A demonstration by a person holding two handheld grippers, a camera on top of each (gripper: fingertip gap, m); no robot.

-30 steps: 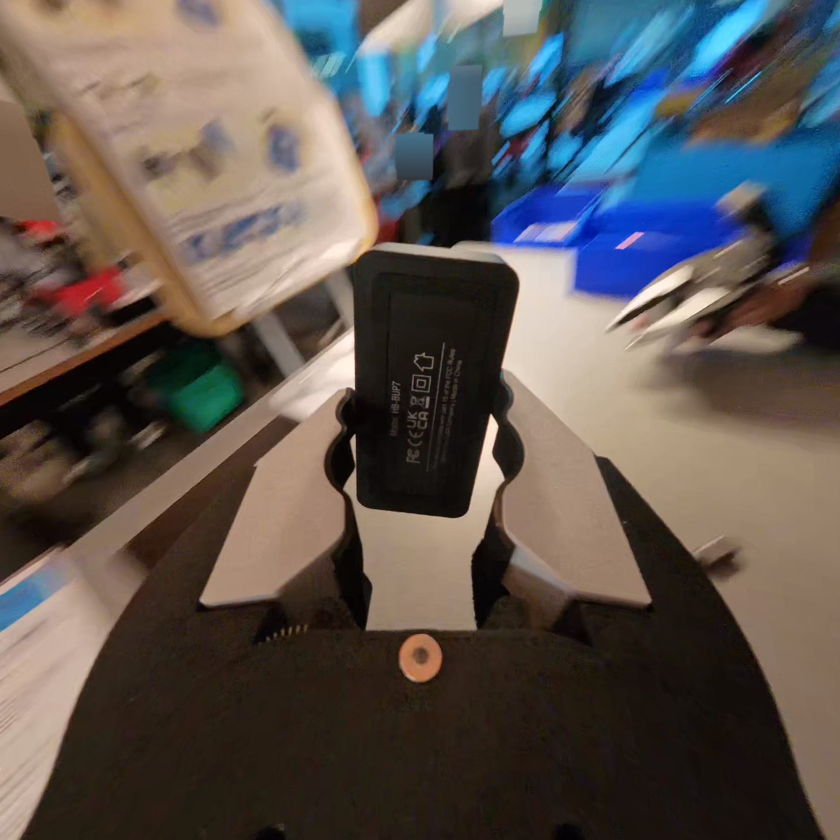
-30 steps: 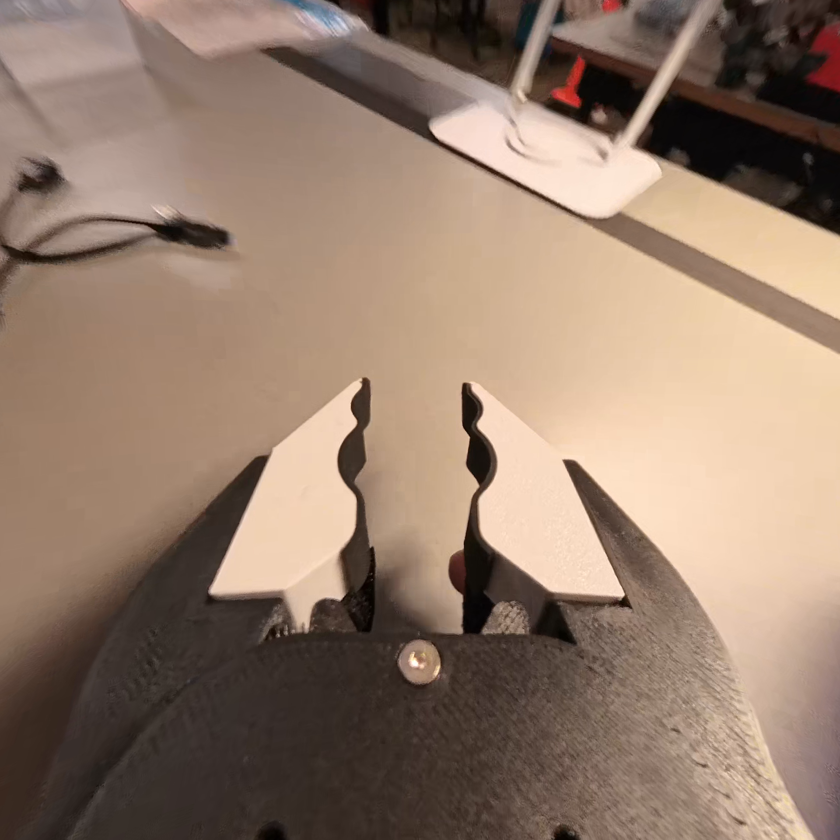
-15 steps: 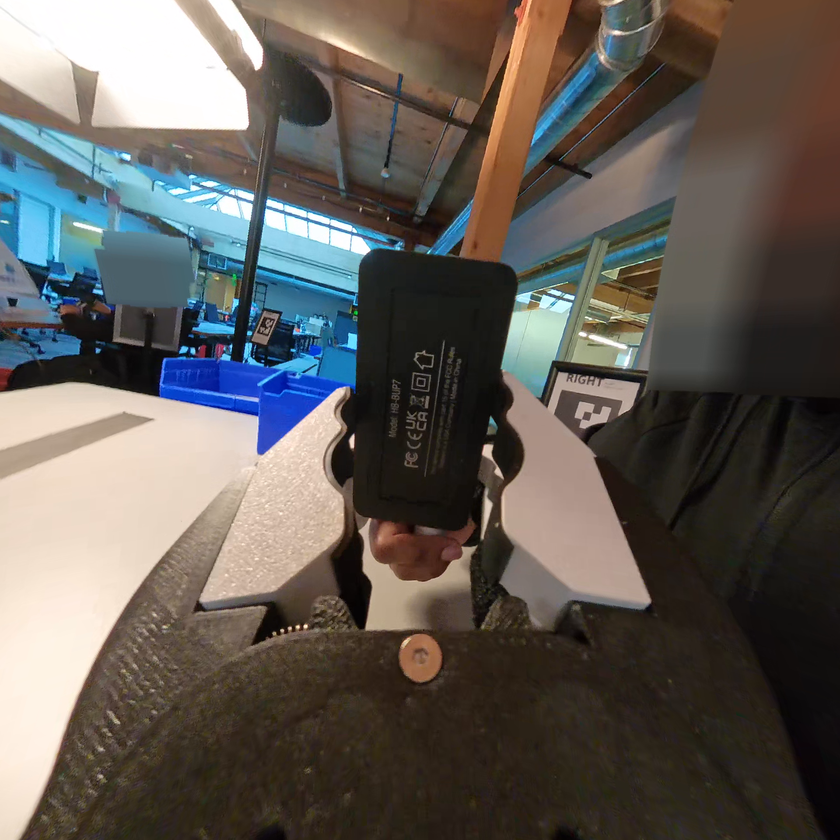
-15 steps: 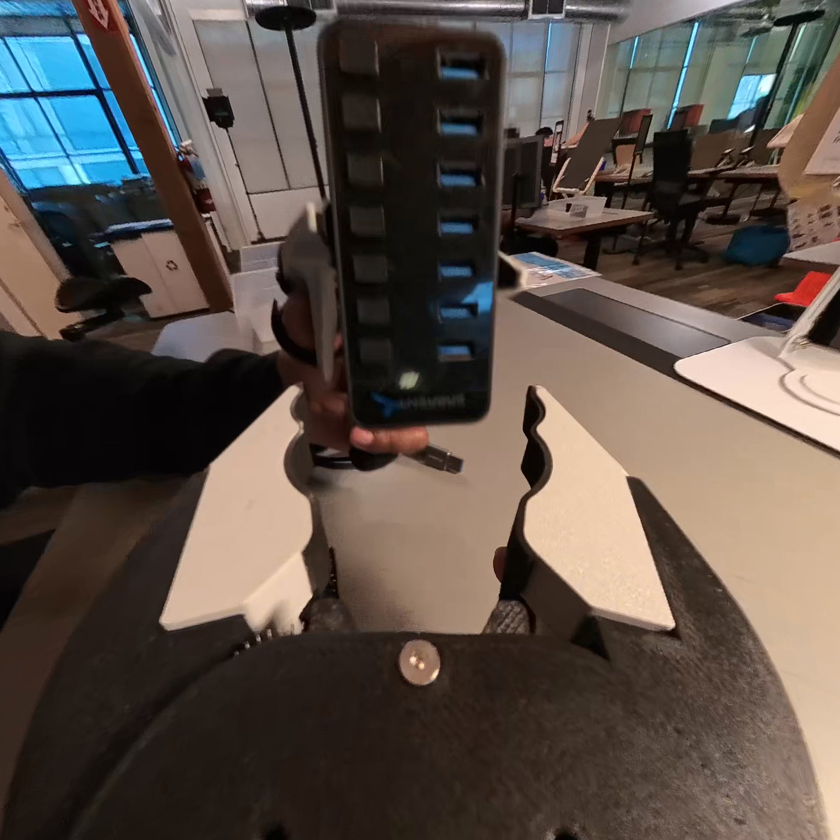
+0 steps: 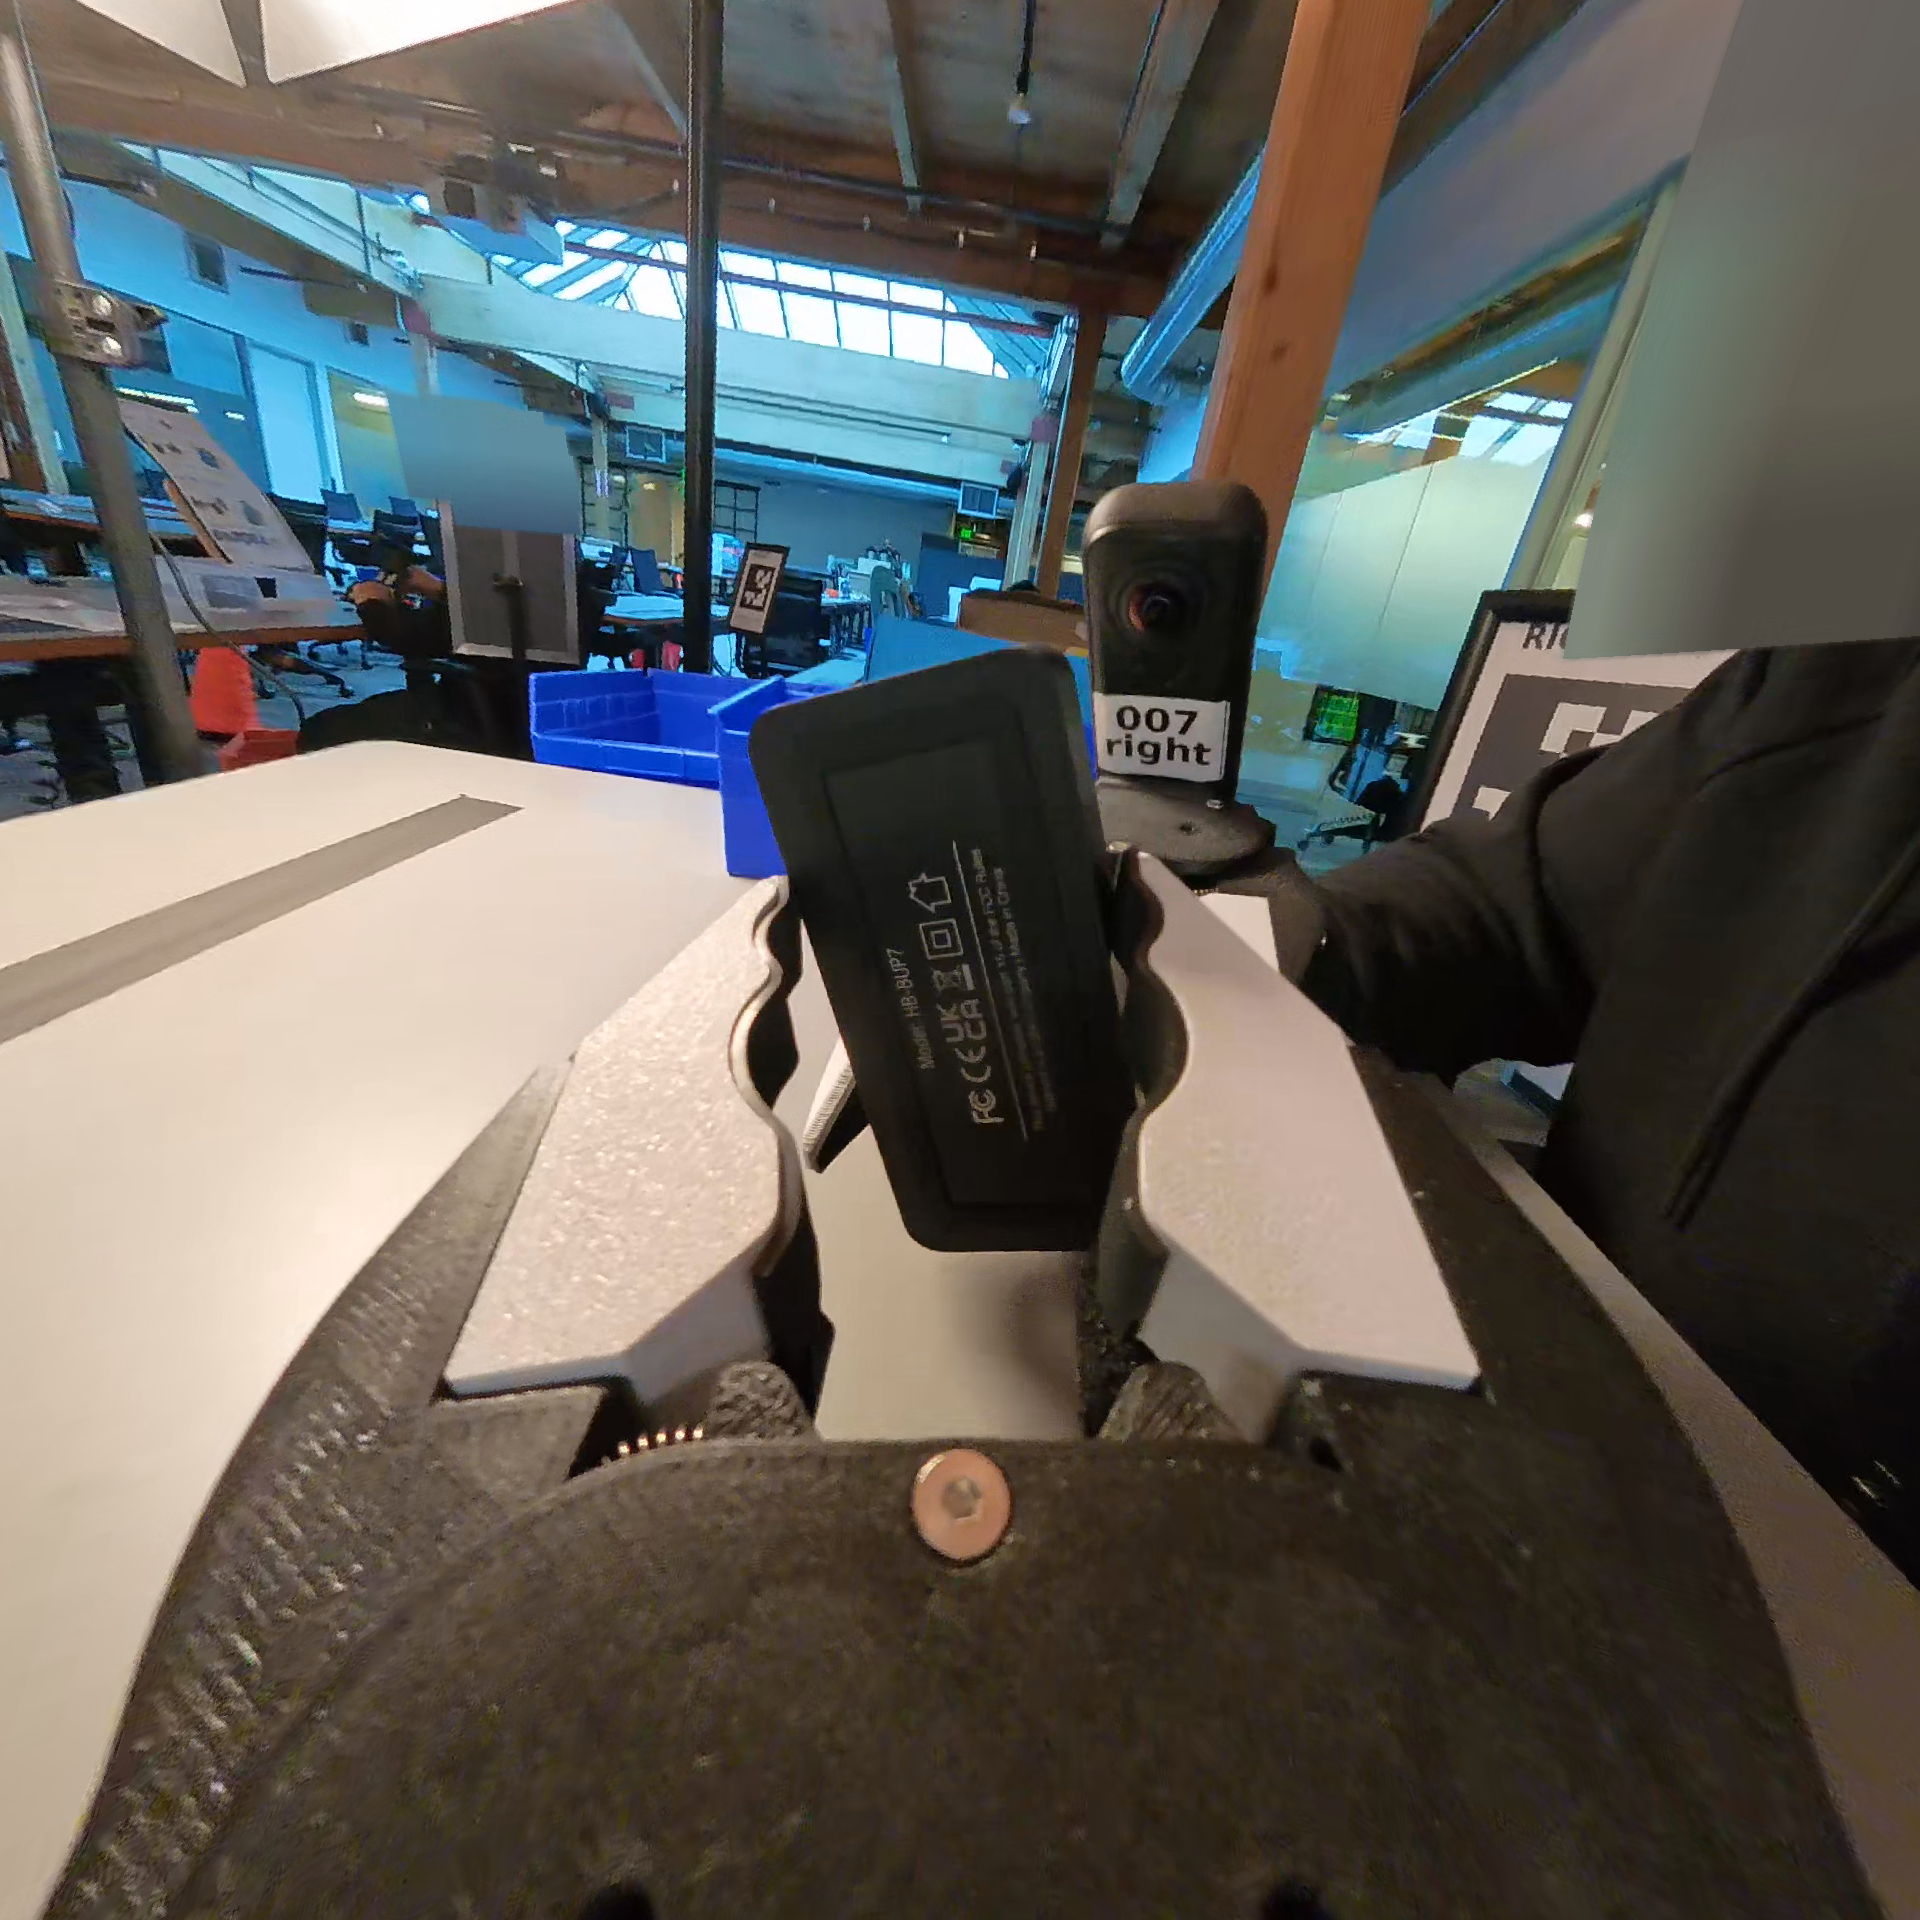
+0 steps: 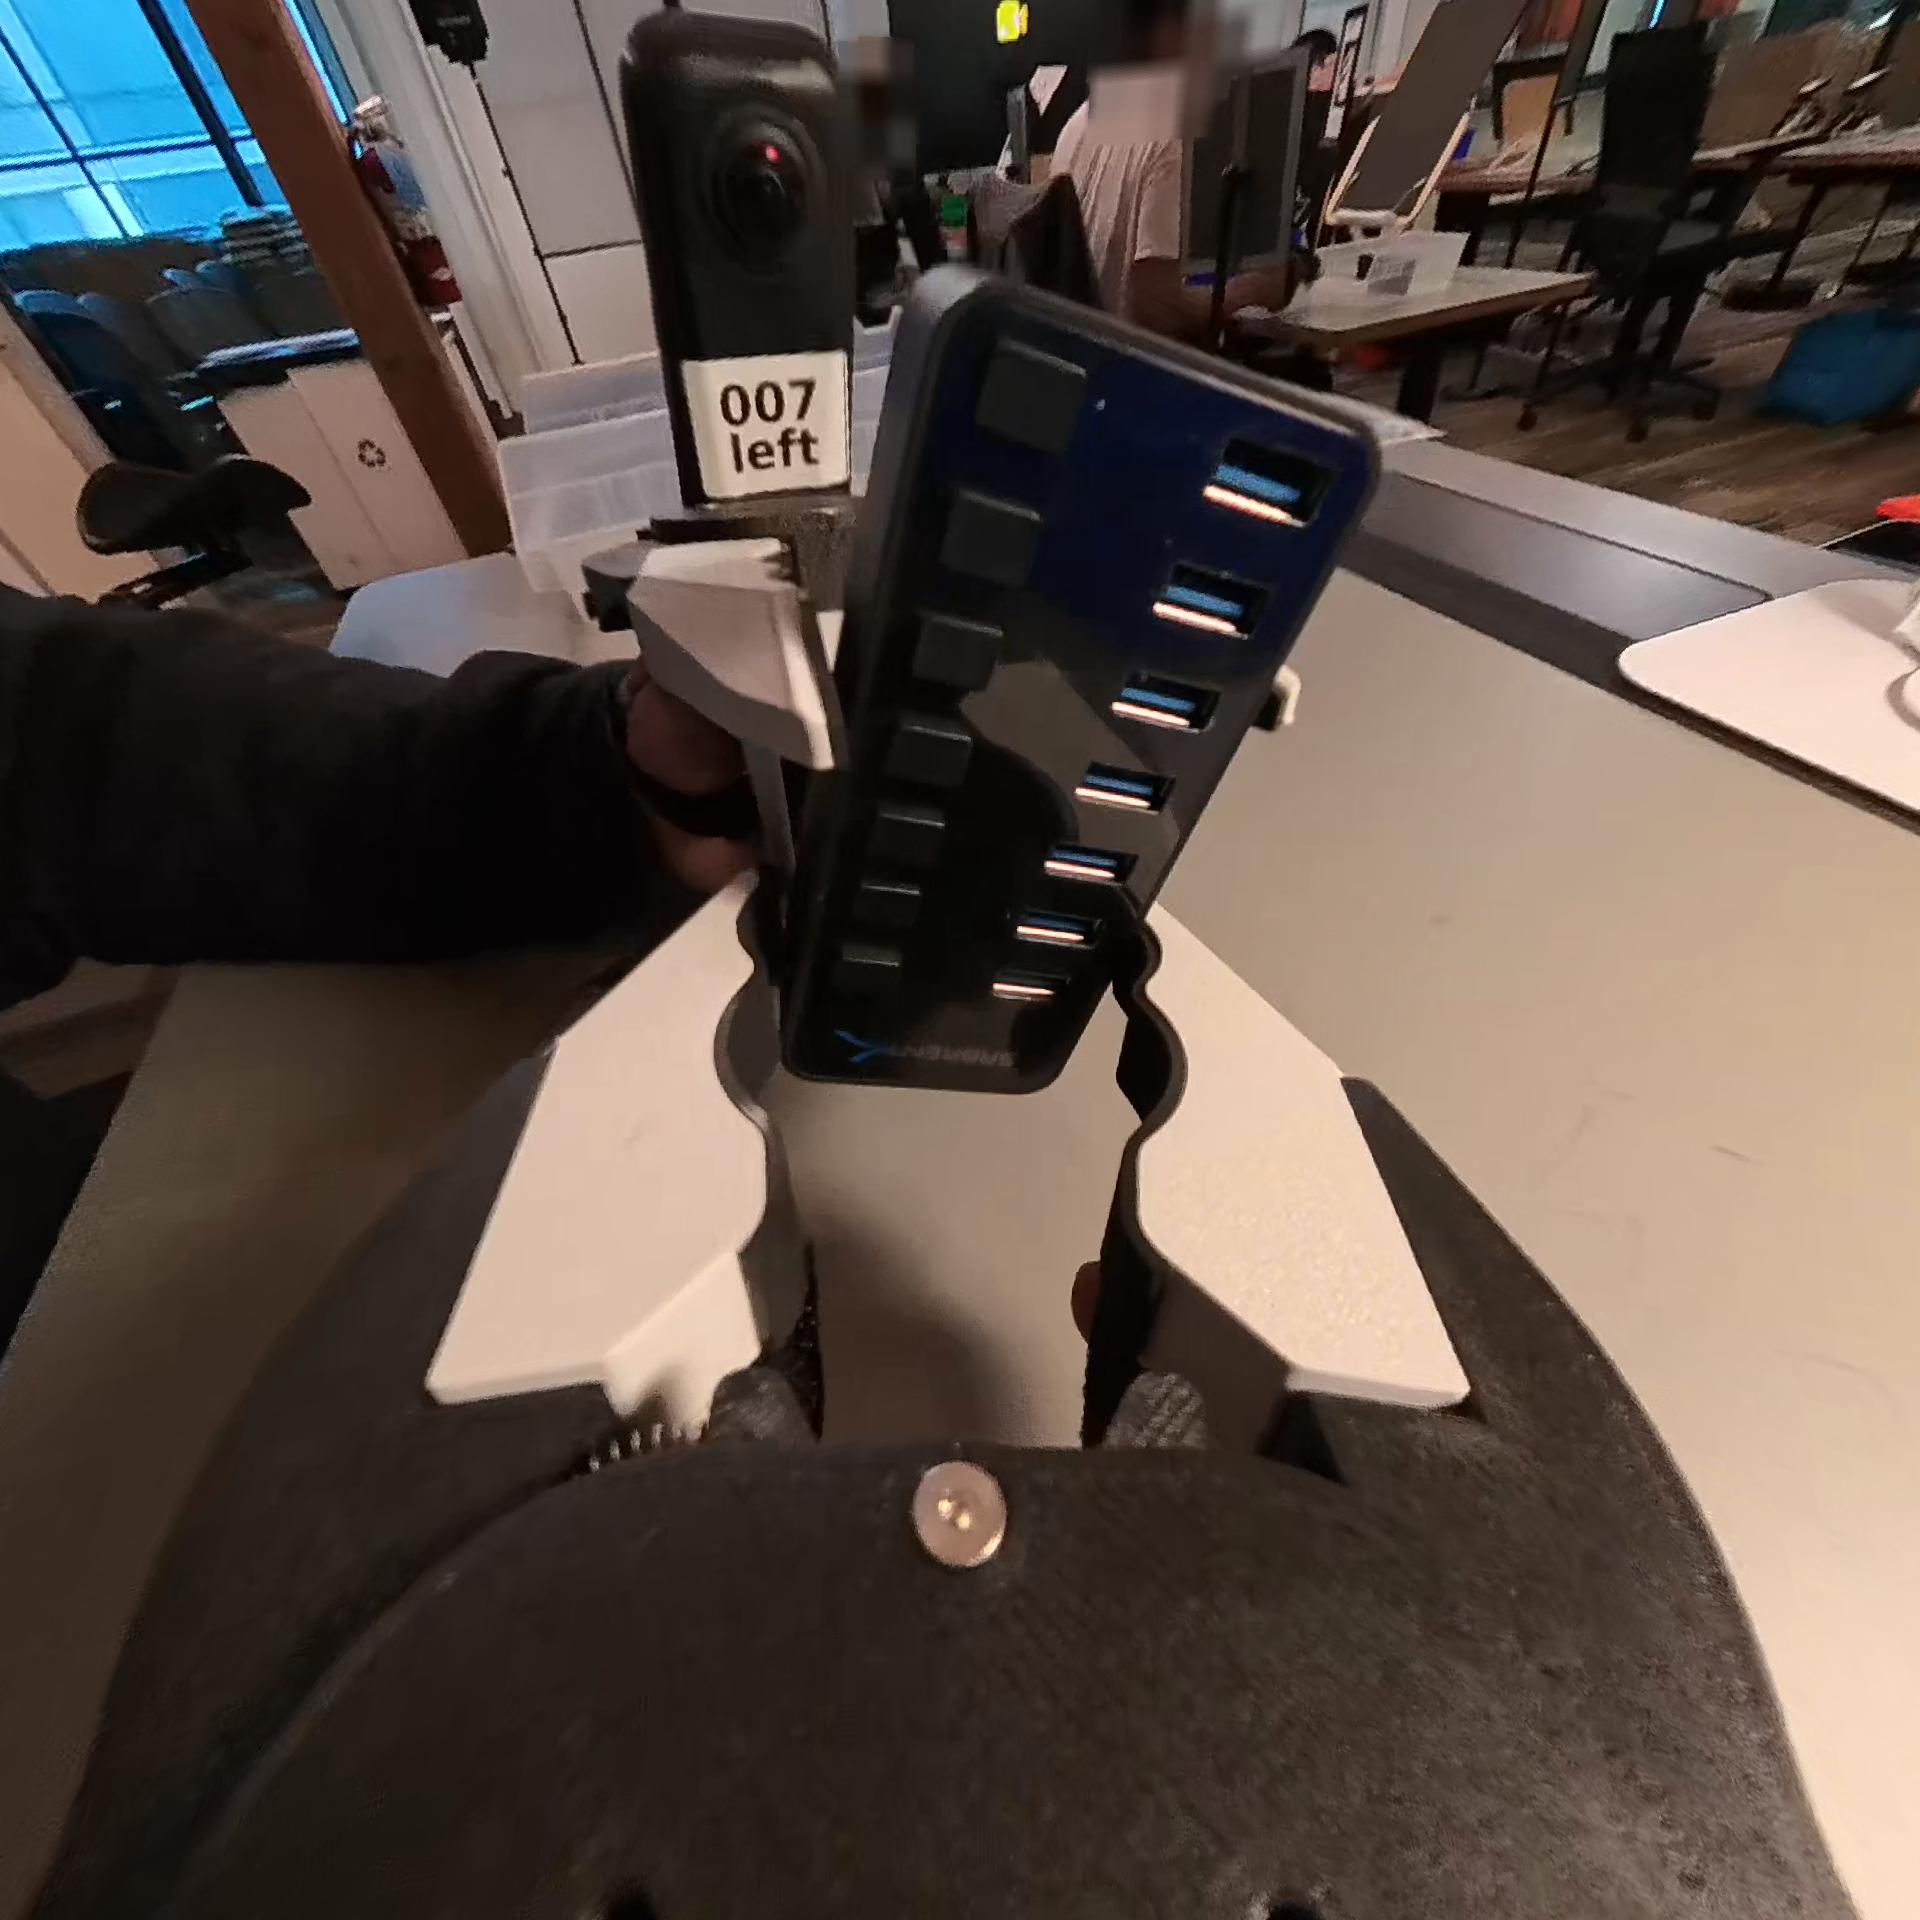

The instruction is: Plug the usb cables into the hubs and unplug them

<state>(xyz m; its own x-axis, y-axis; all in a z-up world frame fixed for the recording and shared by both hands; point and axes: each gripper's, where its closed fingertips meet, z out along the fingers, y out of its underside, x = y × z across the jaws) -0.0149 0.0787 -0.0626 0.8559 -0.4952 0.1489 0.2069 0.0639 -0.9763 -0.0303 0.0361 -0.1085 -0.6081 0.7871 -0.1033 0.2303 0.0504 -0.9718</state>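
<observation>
Two grippers face each other above the grey bench (image 5: pixel 312 997), each raised and roughly level, with your dark sleeves (image 6: pixel 312 769) extending toward the centre. Your left gripper (image 5: pixel 951 997) has its two white fingers (image 5: pixel 665 1174) closed on the long edges of a black USB hub (image 5: pixel 945 956), pinching it about mid-length; the hub stands nearly upright between them, leaning a little to the left at its top, and its upper end rises above the fingertips. Seen from the left wrist, the hub shows its flat matte underside with a raised panel and small white printing. Your right gripper (image 6: pixel 940 971) is spread wide, its fingertips lying on either side of the hub's (image 6: pixel 1049 707) lower end; whether either finger touches the casing cannot be told. Seen from the right wrist, the hub shows its glossy black face: one column of square buttons (image 6: pixel 966 540) on the left and one column of blue-lined ports (image 6: pixel 1210 608) on the right, all ports open, with a small logo at the bottom. Behind the hub in each view stands the opposite gripper's black camera (image 6: pixel 743 208), bearing a white label. Blue bins (image 5: pixel 623 717) sit at the bench's far edge.
</observation>
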